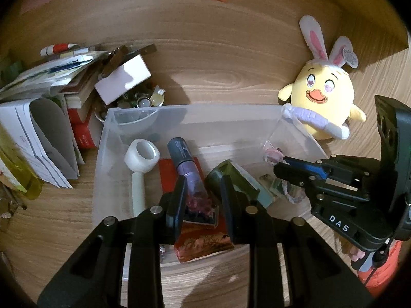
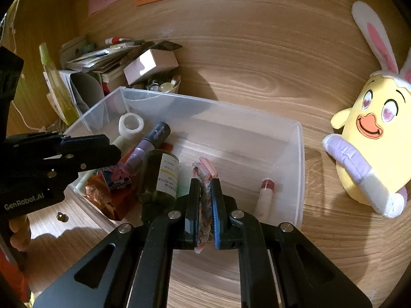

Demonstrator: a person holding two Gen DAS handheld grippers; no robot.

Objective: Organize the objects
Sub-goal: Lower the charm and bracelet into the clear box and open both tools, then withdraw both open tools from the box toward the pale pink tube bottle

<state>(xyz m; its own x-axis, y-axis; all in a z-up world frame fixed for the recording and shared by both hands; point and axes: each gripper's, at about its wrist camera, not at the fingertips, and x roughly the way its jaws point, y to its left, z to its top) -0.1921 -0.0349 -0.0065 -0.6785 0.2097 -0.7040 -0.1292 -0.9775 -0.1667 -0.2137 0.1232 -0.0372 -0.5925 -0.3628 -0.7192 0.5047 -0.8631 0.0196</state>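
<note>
While my right claw is clamped on a braided fabric band, it hangs over the clear plastic bin. Inside the bin: a dark green bottle, purple tube, white tape roll, red packet. My left claw sits slightly apart over that clutter, gripping nothing. Bin's right half is mostly bare; a yellow plush chick stands outside its right wall.

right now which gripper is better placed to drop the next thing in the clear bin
Right. The right gripper is shut on the braided band above the clear bin; the left gripper looks empty.
</note>
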